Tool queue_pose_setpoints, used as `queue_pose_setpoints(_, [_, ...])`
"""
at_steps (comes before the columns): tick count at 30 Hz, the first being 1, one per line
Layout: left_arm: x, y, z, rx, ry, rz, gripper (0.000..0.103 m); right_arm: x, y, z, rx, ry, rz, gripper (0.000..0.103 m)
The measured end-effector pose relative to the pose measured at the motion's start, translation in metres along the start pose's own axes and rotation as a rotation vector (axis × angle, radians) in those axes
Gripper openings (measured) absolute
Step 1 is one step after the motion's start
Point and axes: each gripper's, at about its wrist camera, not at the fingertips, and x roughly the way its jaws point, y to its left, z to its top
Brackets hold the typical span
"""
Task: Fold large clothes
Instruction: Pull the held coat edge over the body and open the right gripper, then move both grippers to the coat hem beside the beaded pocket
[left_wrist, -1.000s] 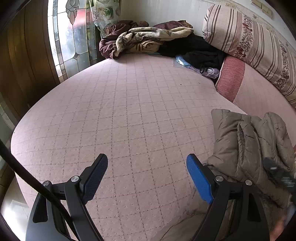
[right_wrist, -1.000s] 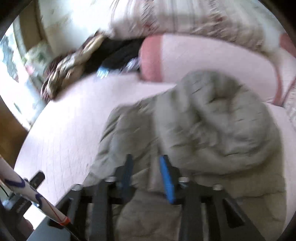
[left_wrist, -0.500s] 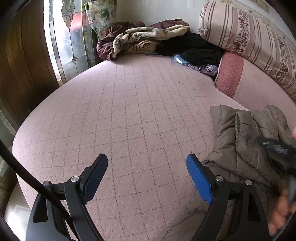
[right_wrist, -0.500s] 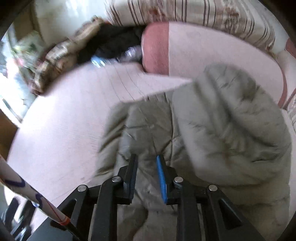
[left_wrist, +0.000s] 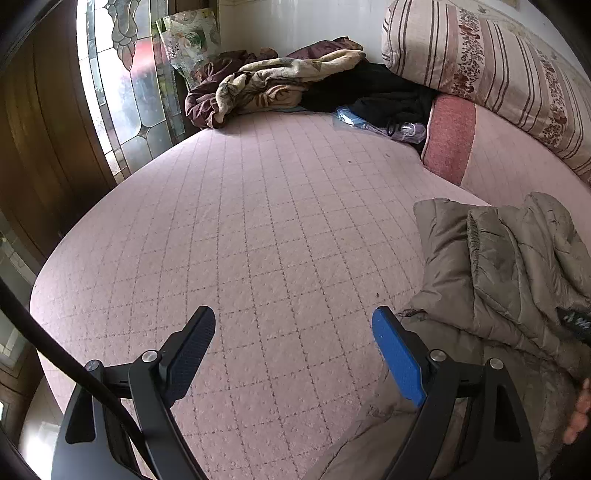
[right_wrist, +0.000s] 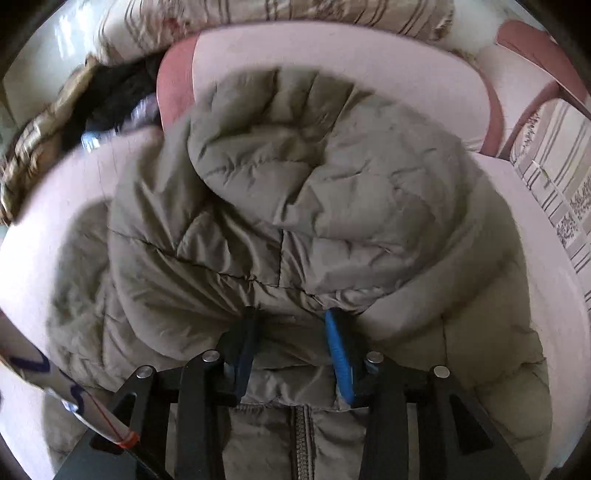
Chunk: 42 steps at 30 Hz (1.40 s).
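A puffy olive-grey jacket (right_wrist: 295, 184) lies bunched on the pink quilted bedspread (left_wrist: 258, 221), its zipper (right_wrist: 303, 435) running under my right gripper. The right gripper (right_wrist: 291, 315) points down at the jacket, its tips at the edge of a thick fold. Its jaws are opening, and slack fabric lies between them without being pinched. In the left wrist view the jacket (left_wrist: 498, 258) sits at the right. My left gripper (left_wrist: 293, 317) hovers open over bare bedspread just left of it, with nothing between its fingers. A person's hand (left_wrist: 580, 406) shows at the right edge.
A heap of blankets and dark clothes (left_wrist: 280, 85) fills the far end of the bed. A striped bolster (left_wrist: 480, 59) and a pink pillow (left_wrist: 448, 136) lie at the back right. A stained-glass window (left_wrist: 122, 74) and dark wood stand beyond the bed's left edge.
The right gripper has slid across the jacket and its jaws have spread apart, letting the fabric go slack. The left gripper has stayed open in about the same place.
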Motion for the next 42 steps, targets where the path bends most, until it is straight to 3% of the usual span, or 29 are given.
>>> queue_pose_setpoints(4, [-0.004, -0.003, -0.001, 0.008, -0.007, -0.009, 0.086, -0.040, -0.014, -0.003, -0.014, -0.037, 0.049, 0.051])
queue_pose_setpoints(7, [-0.008, -0.006, -0.004, 0.027, -0.014, -0.022, 0.086, -0.072, -0.042, -0.020, -0.014, -0.056, 0.063, 0.065])
queue_pose_setpoints(13, [-0.016, -0.012, -0.018, 0.073, 0.002, -0.049, 0.086, -0.121, -0.136, -0.078, 0.072, -0.034, 0.031, 0.068])
queue_pose_setpoints(19, [-0.038, -0.004, -0.039, 0.073, 0.051, -0.164, 0.086, -0.147, -0.227, -0.145, 0.178, 0.012, -0.031, 0.072])
queue_pose_setpoints(23, [-0.047, 0.003, -0.061, 0.108, 0.100, -0.188, 0.086, -0.148, -0.271, -0.182, 0.281, 0.031, -0.005, 0.079])
queue_pose_setpoints(28, [-0.046, 0.016, -0.086, 0.150, 0.198, -0.230, 0.086, -0.127, -0.310, -0.207, 0.409, 0.047, 0.084, 0.079])
queue_pose_setpoints(31, [-0.037, 0.026, -0.094, 0.130, 0.251, -0.239, 0.086, -0.111, -0.318, -0.216, 0.437, 0.063, 0.142, 0.079])
queue_pose_setpoints(39, [-0.003, 0.033, -0.106, 0.013, 0.427, -0.421, 0.086, -0.082, -0.325, -0.224, 0.519, 0.063, 0.311, 0.081])
queue_pose_setpoints(42, [-0.006, 0.029, -0.108, 0.020, 0.424, -0.451, 0.086, -0.081, -0.325, -0.224, 0.525, 0.061, 0.356, 0.081])
